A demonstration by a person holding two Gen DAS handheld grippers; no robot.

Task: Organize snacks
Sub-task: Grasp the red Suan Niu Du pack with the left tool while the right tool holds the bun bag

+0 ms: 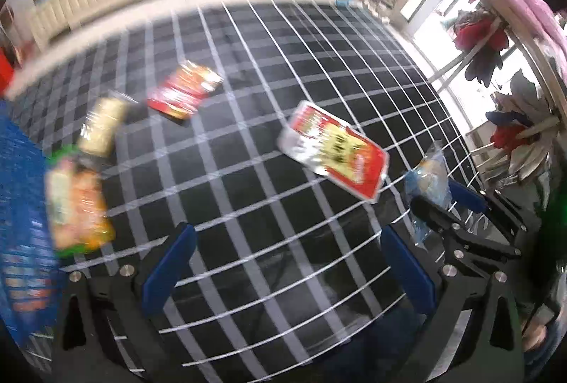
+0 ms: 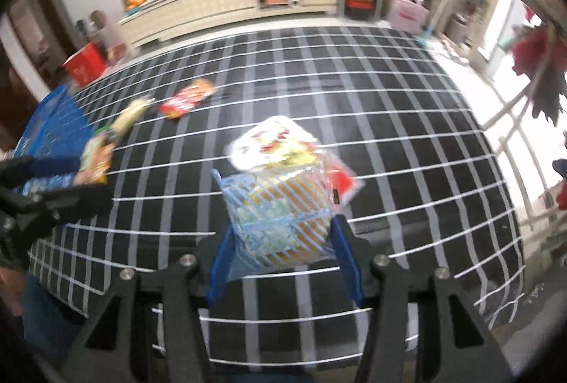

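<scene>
My right gripper (image 2: pixel 283 241) is shut on a clear blue-striped bag (image 2: pixel 280 216) with a yellow cake inside, and holds it above the checked tablecloth (image 2: pixel 389 142). The left wrist view shows the same bag (image 1: pixel 425 177) at the right, in the right gripper (image 1: pixel 443 202). My left gripper (image 1: pixel 287 232) is open over the cloth with nothing between its blue fingers (image 1: pixel 173 269). Lying on the cloth are a red-and-white packet (image 1: pixel 333 152), a red packet (image 1: pixel 184 92), a pale yellow packet (image 1: pixel 102 126) and an orange-and-green packet (image 1: pixel 78 205). The picture is blurred by motion.
A blue basket (image 1: pixel 21 205) stands at the table's left edge, beside the orange-and-green packet. A red box (image 2: pixel 85 64) sits at the far left corner. A rack with hanging clothes (image 1: pixel 496 39) is close to the table's right side. A long low cabinet (image 2: pixel 230 3) runs behind the table.
</scene>
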